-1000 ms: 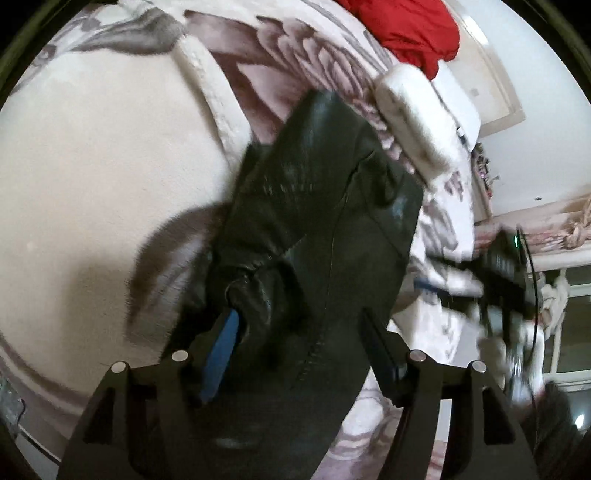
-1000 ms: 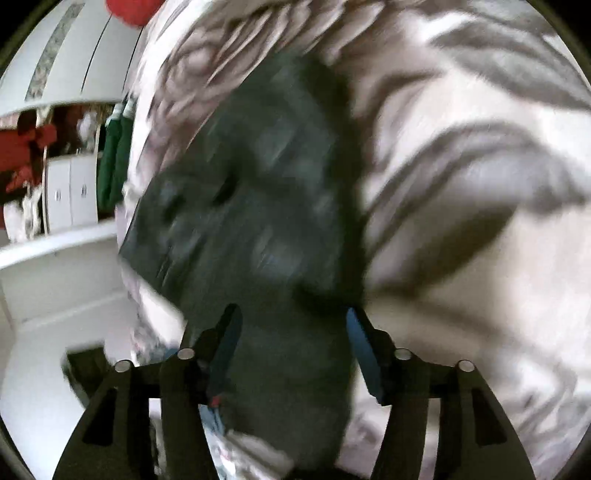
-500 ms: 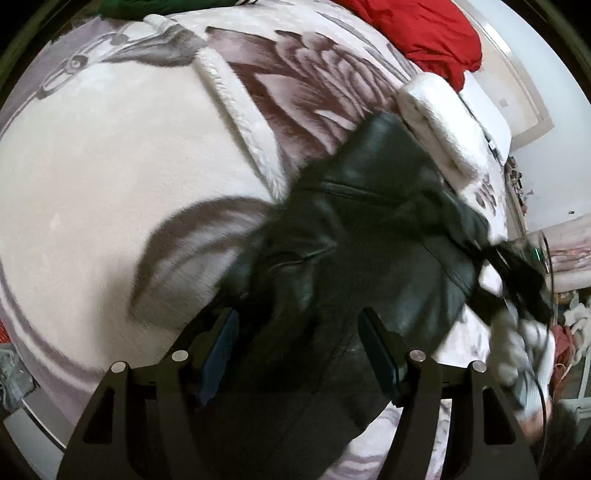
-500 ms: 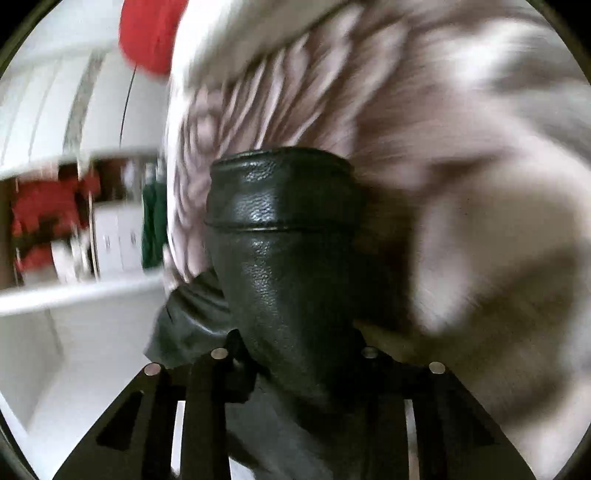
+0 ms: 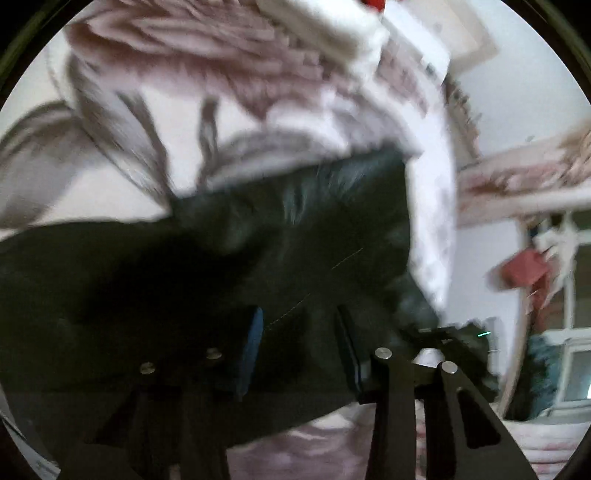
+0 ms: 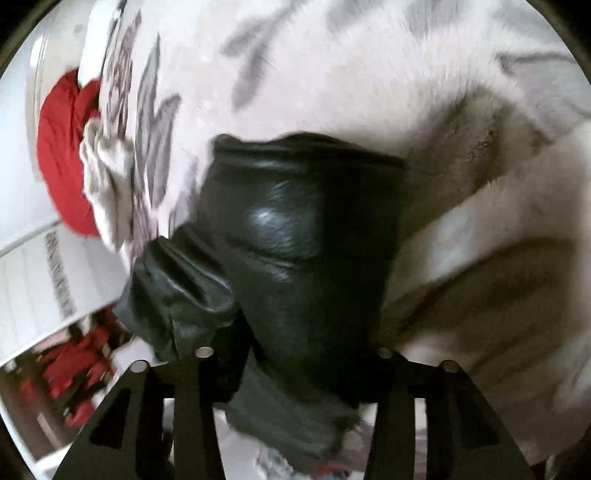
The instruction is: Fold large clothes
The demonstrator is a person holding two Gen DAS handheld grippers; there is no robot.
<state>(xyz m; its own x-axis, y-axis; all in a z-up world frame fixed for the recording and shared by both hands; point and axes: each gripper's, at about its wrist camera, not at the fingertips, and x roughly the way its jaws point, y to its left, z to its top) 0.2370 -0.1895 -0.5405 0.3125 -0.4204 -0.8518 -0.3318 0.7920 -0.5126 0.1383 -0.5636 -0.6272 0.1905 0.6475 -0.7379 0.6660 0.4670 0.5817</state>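
A black leather garment (image 5: 295, 236) lies on a plush white and mauve flower-print blanket (image 5: 207, 66). In the left wrist view my left gripper (image 5: 299, 332) sits low over it, its blue-padded fingers apart with leather between them. In the right wrist view my right gripper (image 6: 314, 354) is shut on a leather end (image 6: 306, 236) that rises up in front of the camera; the fingertips are hidden under the leather. A crumpled fold (image 6: 177, 284) hangs to its left. The left wrist view is motion-blurred.
A red cloth (image 6: 62, 155) and a white bundle (image 6: 103, 173) lie at the far end of the bed. A white rolled pillow (image 5: 325, 26) lies at the top. White cupboards and red items (image 6: 74, 373) stand beyond the bed edge.
My left gripper has swung right along the garment and its fingers have come closer together. My right gripper, open a second ago, has shut on the leather end and still holds it.
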